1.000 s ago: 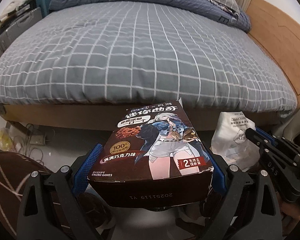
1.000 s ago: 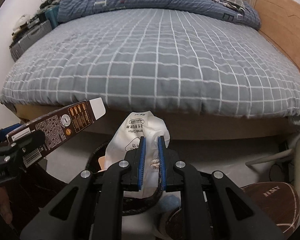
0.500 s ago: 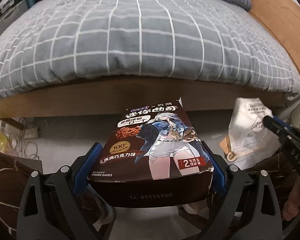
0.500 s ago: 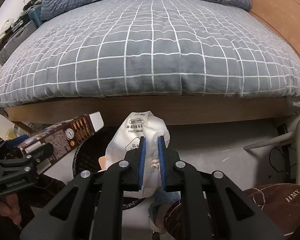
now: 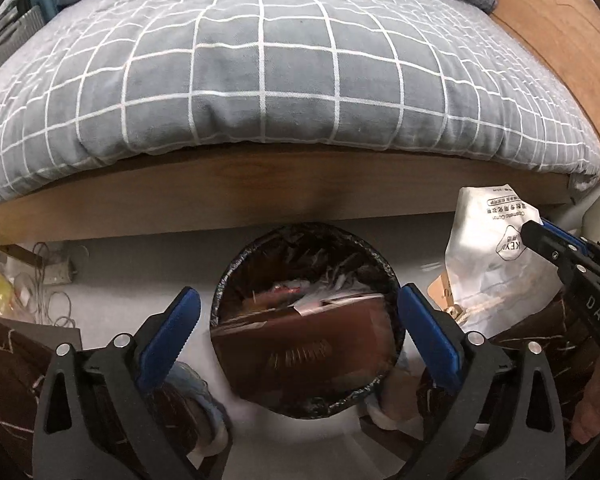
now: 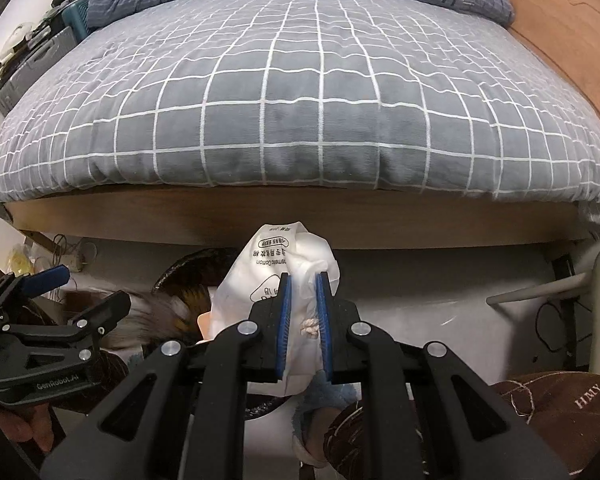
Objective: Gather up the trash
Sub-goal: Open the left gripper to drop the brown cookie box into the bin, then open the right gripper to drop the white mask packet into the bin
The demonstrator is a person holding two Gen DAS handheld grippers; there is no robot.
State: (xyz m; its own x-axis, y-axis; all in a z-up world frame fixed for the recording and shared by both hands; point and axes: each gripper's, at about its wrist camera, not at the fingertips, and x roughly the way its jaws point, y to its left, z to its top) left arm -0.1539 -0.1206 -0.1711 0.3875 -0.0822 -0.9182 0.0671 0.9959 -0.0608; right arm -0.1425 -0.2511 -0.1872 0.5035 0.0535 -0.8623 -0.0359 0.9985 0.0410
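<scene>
My left gripper is open and empty, right above a round bin with a black liner on the floor by the bed. A brown snack box, blurred, is dropping into the bin among other rubbish. My right gripper is shut on a white plastic bag with printed text, held just right of the bin; the bag also shows in the left wrist view. The left gripper shows at the left of the right wrist view.
A bed with a grey checked cover and wooden frame stands close ahead. Cables and a power strip lie on the floor at left. Brown slippers and my feet are below. A white chair leg stands at right.
The left gripper has opened and let go of the snack box, which is falling into the bin. Both grippers have tilted down toward the floor. The right gripper still holds the bag.
</scene>
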